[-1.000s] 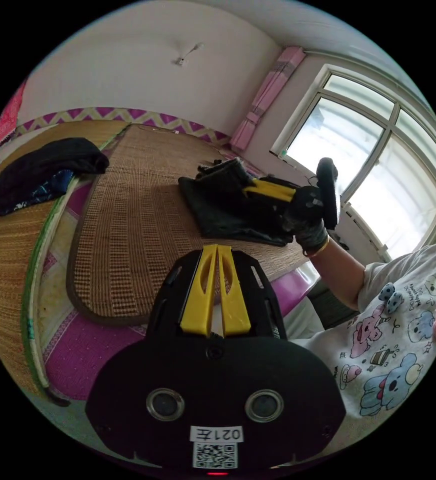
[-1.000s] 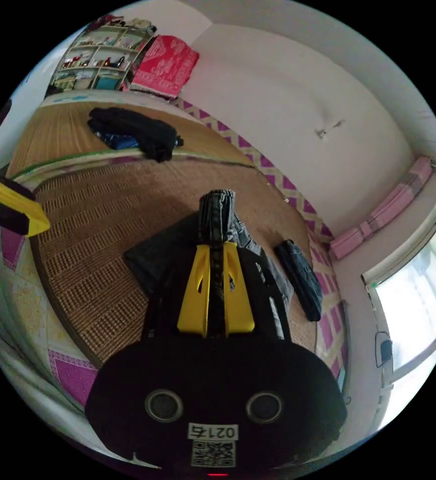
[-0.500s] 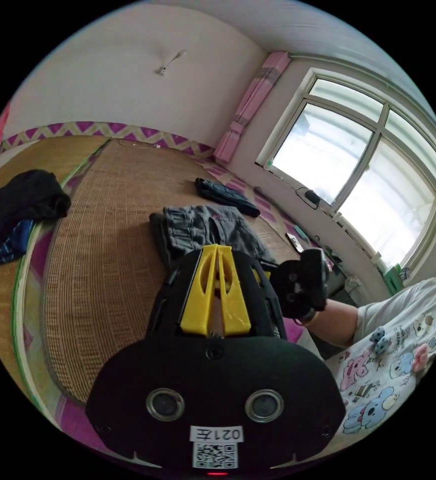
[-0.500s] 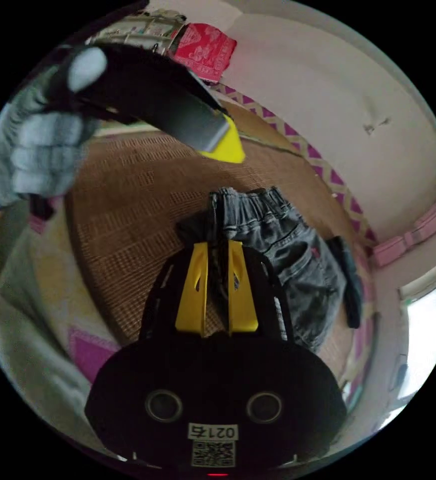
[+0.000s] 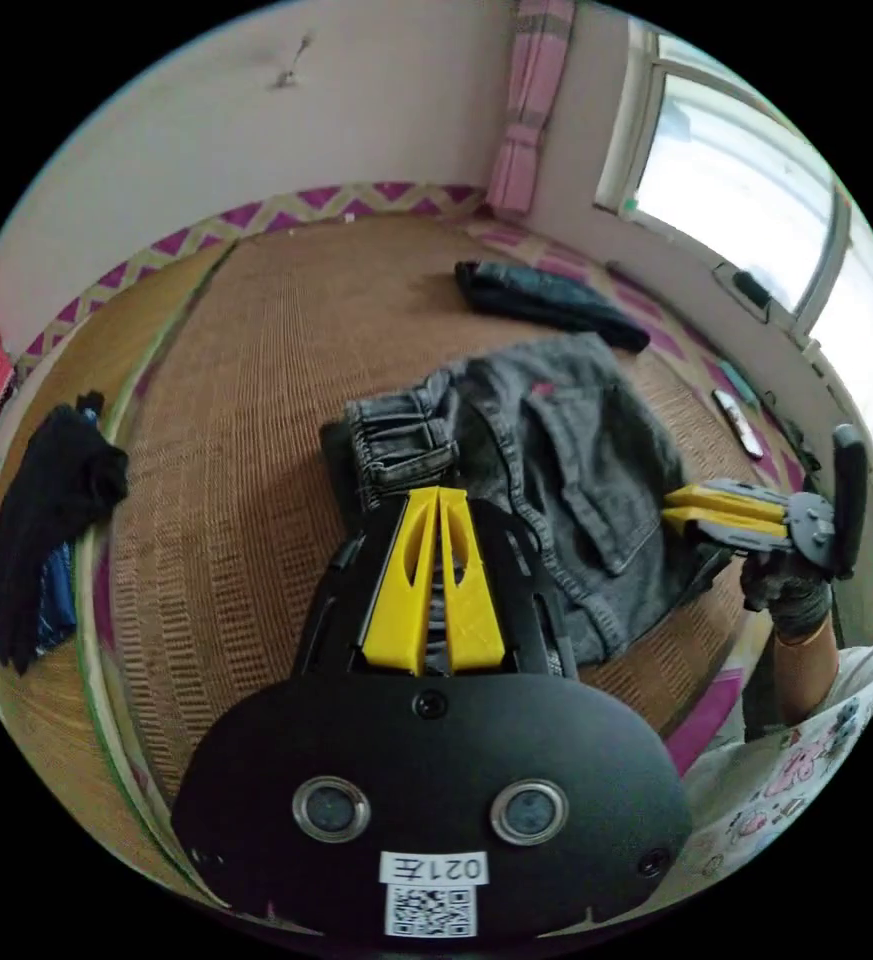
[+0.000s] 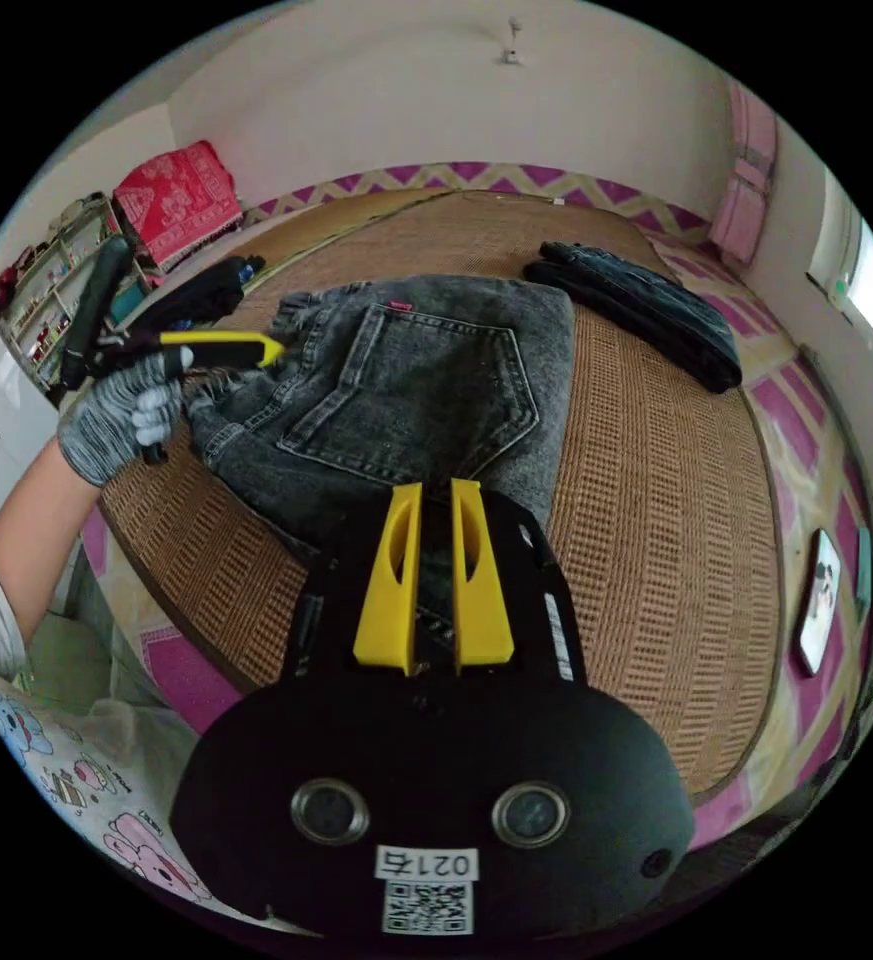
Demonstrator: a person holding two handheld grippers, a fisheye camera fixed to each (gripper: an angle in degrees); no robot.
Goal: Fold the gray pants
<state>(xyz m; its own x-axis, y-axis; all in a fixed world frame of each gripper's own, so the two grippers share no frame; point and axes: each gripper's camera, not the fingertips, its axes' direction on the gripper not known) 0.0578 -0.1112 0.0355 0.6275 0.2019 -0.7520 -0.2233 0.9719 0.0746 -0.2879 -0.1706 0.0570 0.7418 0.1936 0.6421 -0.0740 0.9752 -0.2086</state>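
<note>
The gray pants (image 5: 566, 450) lie folded on the woven mat (image 5: 256, 420), back pocket (image 6: 416, 390) up and the waistband (image 5: 401, 450) bunched. My left gripper (image 5: 439, 495) is shut, its tips at the bunched waistband; whether it pinches cloth I cannot tell. The right gripper view has it as one yellow bar (image 6: 276, 350) held by a gloved hand (image 6: 116, 420) over the waistband corner. My right gripper (image 6: 434, 487) is shut on the pants' near edge, dark cloth between its jaws. In the left gripper view it (image 5: 671, 505) meets the pants' edge.
A folded dark garment (image 5: 546, 295) (image 6: 646, 300) lies on the mat beyond the pants. A black clothes pile (image 5: 51, 510) sits off the mat's far side. A phone (image 6: 821, 600) lies near the window wall. Shelves (image 6: 46, 290) and a red cloth (image 6: 176, 195) stand behind.
The pants, lifted and bunched in my right gripper before, now lie spread flat on the mat. My left gripper has come down from the mat's edge to the waistband.
</note>
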